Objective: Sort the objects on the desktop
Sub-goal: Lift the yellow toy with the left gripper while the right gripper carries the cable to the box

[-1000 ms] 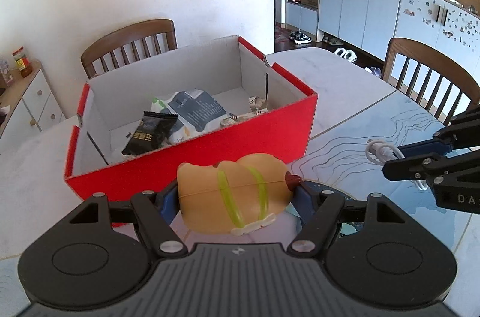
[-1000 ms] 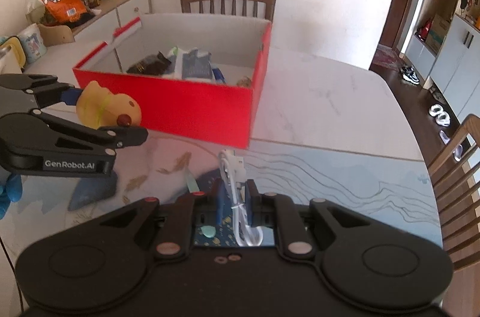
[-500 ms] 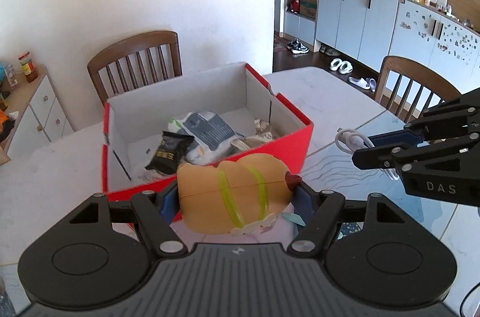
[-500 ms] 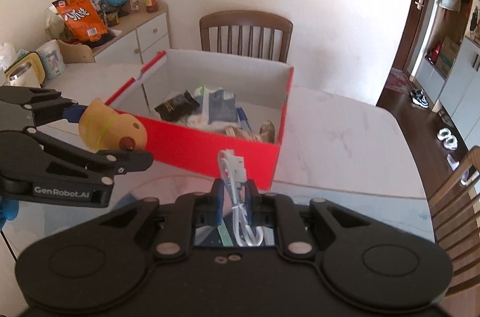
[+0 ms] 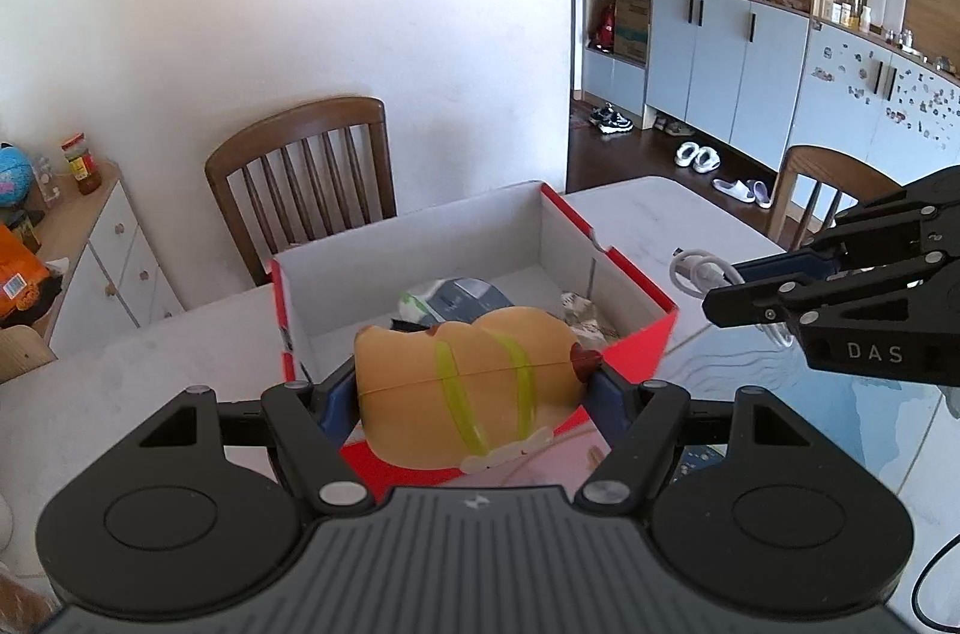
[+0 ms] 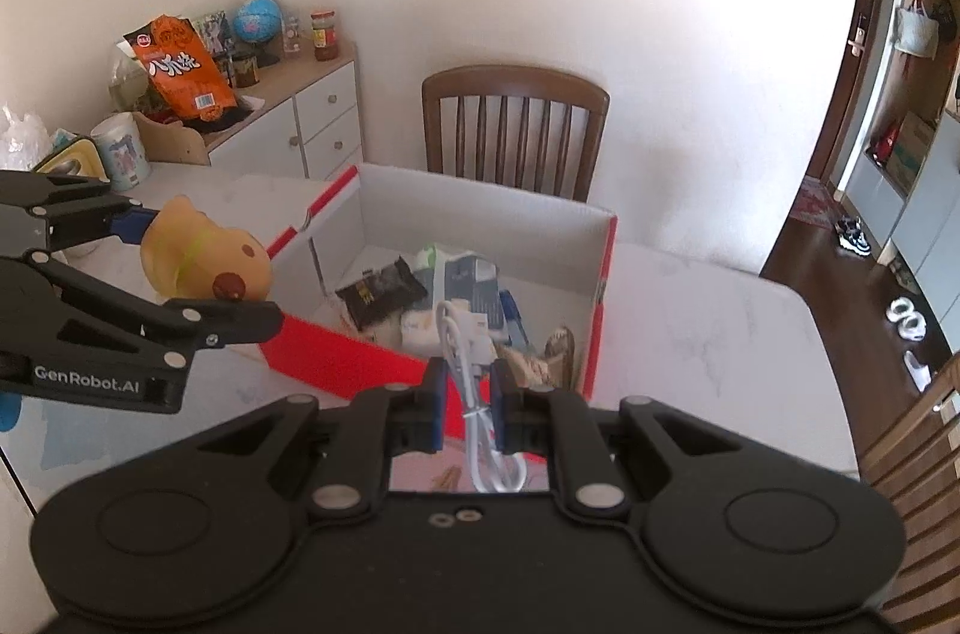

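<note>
Your left gripper (image 5: 474, 388) is clamped on a tan squeaky toy (image 5: 465, 385) with yellow-green bands and a small dark red nub at one end; the blue pads (image 5: 606, 397) press both ends of it, and it hangs clear of the worktop (image 5: 120, 394), over the near left corner of the red box (image 5: 648, 334). From your right wrist camera the same toy (image 6: 204, 262) shows just outside the box's left wall, level with its rim.

Your right gripper (image 6: 468, 394) is pinched almost fully together on a coiled white cable (image 6: 474, 382). The plug end stands up above the pads and the loops hang below them, in front of the near wall of the box (image 6: 336, 364). From the left wrist camera that gripper (image 5: 738, 286) sits to the right of the box, the cable loop (image 5: 690, 268) jutting past its fingertips, off the worktop.

The box stands open toward the far edge of the worktop, in front of a wooden chair (image 6: 516, 123). Inside it lie a black snack packet (image 6: 381, 295), a grey and white pouch (image 6: 474, 286) and some smaller items I cannot make out. A pale blue patterned mat (image 5: 840, 430) covers the worktop on the right. A sideboard (image 6: 300, 117) with an orange snack bag (image 6: 180, 69) and a small globe (image 6: 258, 18) stands against the wall on the left.
</note>
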A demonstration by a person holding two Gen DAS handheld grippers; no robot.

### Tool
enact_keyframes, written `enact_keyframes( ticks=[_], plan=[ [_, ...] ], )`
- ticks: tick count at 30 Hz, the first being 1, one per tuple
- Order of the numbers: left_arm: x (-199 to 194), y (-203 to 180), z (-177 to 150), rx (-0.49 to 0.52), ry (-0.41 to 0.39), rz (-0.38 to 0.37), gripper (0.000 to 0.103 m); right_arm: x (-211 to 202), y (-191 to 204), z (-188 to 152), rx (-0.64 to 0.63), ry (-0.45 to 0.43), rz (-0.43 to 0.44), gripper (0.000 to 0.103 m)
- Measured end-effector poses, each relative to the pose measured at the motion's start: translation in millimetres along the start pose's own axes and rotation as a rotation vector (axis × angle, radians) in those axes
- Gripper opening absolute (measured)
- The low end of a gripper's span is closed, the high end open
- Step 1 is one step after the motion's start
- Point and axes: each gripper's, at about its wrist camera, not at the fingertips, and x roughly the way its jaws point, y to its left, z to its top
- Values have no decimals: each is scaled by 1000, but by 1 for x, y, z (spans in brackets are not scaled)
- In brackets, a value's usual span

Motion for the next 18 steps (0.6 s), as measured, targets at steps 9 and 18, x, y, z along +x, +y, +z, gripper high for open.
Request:
enact_keyframes(
  ticks=[9,18],
  plan=[
    [16,22,16,0,6,3,74,13,2,23,-8,-21,6,14],
    [51,35,28,28,35,9,74,39,-7,34,-4,-12,-15,14]
  ],
)
